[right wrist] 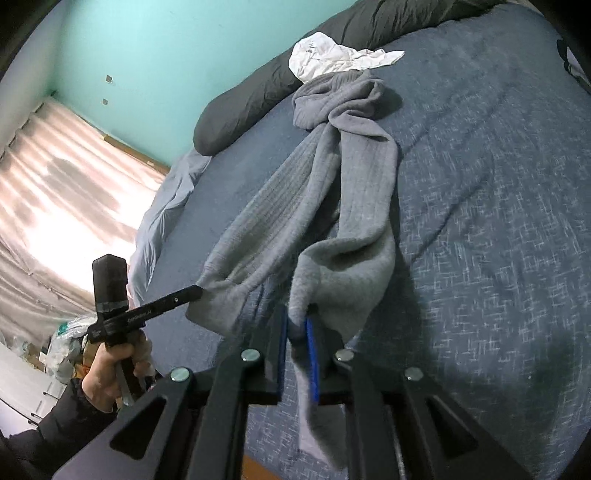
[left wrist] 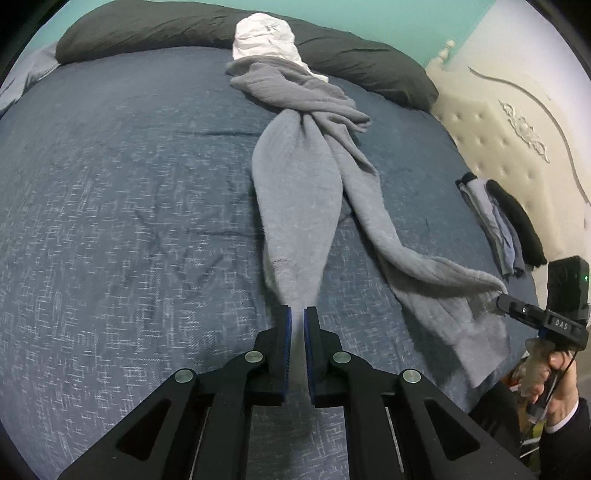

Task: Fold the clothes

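both tools, left and right marked "das", pinch the grey garment nearly closed

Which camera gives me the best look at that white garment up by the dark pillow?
The right wrist view: the white garment lies spread out, its crumpled folds and trailing edge visible beside the dark pillow. In the left wrist view it is a bunched lump, its lower part hidden by the grey garment.

I can't read the print on the white garment, and the gray garment's pinched hem blurs between my pads.
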The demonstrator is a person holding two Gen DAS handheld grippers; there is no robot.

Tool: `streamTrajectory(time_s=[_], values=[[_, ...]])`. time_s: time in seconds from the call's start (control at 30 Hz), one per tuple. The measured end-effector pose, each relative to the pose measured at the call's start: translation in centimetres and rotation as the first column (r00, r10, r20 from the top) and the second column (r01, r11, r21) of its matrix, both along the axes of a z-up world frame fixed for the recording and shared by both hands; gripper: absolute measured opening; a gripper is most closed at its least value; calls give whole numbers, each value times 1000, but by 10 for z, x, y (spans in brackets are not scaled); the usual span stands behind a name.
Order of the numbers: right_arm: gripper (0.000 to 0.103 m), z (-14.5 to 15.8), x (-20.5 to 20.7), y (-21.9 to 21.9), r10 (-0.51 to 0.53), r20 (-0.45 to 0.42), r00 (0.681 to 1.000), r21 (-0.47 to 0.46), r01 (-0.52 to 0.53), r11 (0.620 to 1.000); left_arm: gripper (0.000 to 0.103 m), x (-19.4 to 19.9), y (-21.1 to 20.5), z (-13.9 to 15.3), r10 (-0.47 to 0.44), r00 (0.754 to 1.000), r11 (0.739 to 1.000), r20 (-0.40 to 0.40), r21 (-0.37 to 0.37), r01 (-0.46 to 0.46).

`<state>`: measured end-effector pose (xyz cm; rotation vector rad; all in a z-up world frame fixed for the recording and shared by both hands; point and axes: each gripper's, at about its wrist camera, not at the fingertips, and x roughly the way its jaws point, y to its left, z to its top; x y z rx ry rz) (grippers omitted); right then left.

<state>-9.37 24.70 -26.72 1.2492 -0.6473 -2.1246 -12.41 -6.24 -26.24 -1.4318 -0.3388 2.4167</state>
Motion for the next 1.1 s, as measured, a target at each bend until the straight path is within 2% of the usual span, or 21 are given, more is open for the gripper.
streamTrajectory(time_s=[0.1,0.17,0.27,0.5,0.6,0.73,1.0,1.1], values=[[13,1,-2,6,-15,1,1000,3,15,1000,17,-5,-10,-1,23,1000,1000,1,2,-23],[16,1,-4,10,-26,0,1000,4,26,1000,29,-10,-14,-3,35,999,999,-1,6,-35],[25,3,-7,14,-36,-3,999,1,36,999,30,-18,-19,-6,45,999,999,-2,17,-45],[27,14,-12,22,-62,-17,998,-14,61,998,31,-54,-28,-20,86,996,996,-5,18,-85],[36,14,-20,25,-71,-20,997,2,71,997,31,-74,-27,-29,92,996,995,1,29,-92],[37,-1,-43,25,-93,0,996,27,93,995,33,-96,-22,-39,86,996,996,6,9,-86],[40,-41,-111,6,-80,54,995,69,76,995,35,-145,-23,-65,100,994,994,41,39,-102],[46,-56,-137,-2,-80,76,994,99,72,993,35,-160,-25,-74,104,993,993,55,42,-106]])
